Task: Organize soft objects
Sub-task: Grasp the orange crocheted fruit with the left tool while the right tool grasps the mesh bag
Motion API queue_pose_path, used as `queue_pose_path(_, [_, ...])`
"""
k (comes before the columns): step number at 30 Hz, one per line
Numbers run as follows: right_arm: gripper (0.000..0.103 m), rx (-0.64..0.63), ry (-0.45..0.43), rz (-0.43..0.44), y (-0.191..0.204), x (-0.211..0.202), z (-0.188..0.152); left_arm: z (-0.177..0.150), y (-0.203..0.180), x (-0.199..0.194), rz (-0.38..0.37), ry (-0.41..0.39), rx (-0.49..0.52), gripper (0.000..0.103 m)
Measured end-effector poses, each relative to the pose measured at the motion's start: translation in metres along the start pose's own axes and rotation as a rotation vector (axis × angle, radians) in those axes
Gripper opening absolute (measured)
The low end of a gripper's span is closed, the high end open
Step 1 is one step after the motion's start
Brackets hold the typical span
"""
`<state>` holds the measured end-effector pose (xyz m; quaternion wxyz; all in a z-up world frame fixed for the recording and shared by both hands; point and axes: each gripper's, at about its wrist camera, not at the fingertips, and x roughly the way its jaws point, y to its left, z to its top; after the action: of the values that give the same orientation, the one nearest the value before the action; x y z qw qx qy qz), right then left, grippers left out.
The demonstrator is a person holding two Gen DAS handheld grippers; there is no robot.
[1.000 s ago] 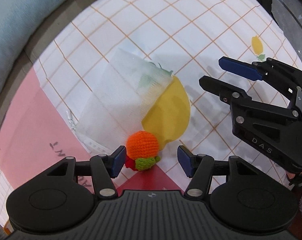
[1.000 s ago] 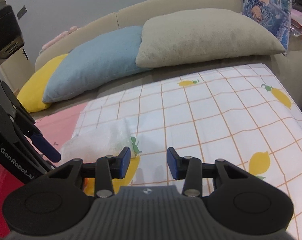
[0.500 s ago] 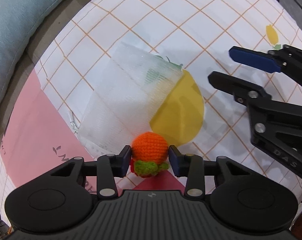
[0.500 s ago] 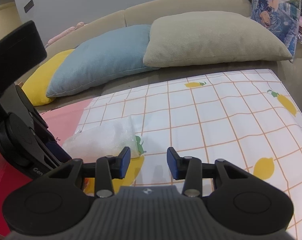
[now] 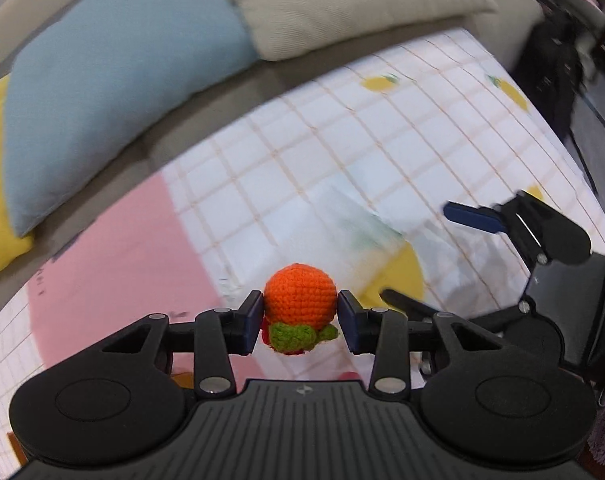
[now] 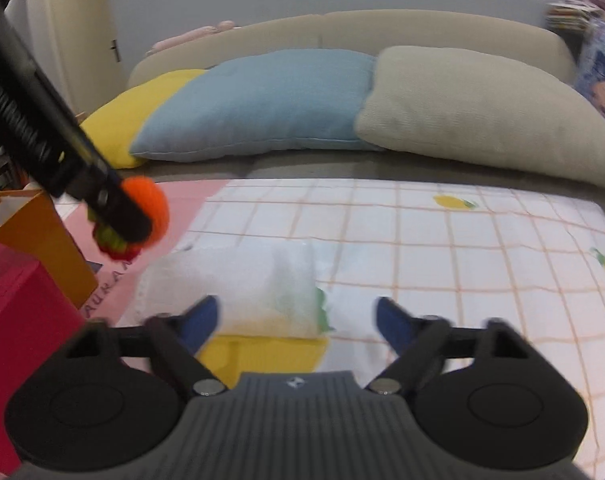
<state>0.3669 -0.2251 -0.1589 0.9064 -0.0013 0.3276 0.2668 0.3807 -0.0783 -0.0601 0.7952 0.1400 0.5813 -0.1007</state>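
My left gripper (image 5: 299, 322) is shut on a small crocheted orange toy (image 5: 300, 302) with green leaves and a red underside, lifted off the cloth. The right wrist view shows the same orange toy (image 6: 152, 206) hanging at the left in the left gripper's fingers (image 6: 114, 208). A white mesh bag (image 6: 254, 284) lies flat on the lemon-print checked cloth (image 6: 442, 264), partly over a yellow patch. My right gripper (image 6: 296, 324) hovers low over the bag's near edge, its jaws opening wide with nothing pressed between them. In the left wrist view the right gripper (image 5: 430, 256) stands at the right.
A pink mat (image 5: 114, 256) lies left of the cloth. Yellow (image 6: 142, 112), blue (image 6: 262, 104) and beige (image 6: 474, 112) pillows line the sofa behind. An orange paper bag (image 6: 34, 248) and a red box (image 6: 18, 320) stand at the left.
The left gripper closed on the orange toy and raised it off the cloth, tilting up toward the pillows. The right gripper's jaws spread wide and it rolled slightly.
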Motion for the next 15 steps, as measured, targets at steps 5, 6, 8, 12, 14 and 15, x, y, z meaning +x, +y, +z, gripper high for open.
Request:
queue_pose_path(5, [0.088,0.015,0.055,0.029,-0.003,0.022,0.0,-0.007,0.008,0.009,0.026,0.014,-0.031,0.045])
queue_pose_path(6, [0.088,0.021,0.066,0.037,-0.003,0.026,0.0,-0.007,0.007,0.012,0.029,0.018,-0.032,0.045])
queue_pose_path(8, [0.087,0.02,0.081,0.045,-0.001,0.032,-0.001,-0.01,0.007,0.017,0.033,0.032,-0.034,0.045])
queue_pose_path(12, [0.08,-0.046,0.097,0.019,0.012,0.038,-0.005,-0.016,0.008,0.034,0.047,0.076,-0.032,0.045])
queue_pose_path(14, [0.069,-0.115,0.098,-0.005,0.022,0.041,-0.006,-0.017,0.008,0.042,0.053,0.092,-0.032,0.045])
queue_pose_path(15, [0.064,-0.159,0.097,-0.022,0.027,0.041,-0.007,-0.018,0.009,0.044,0.052,0.097,-0.033,0.045])
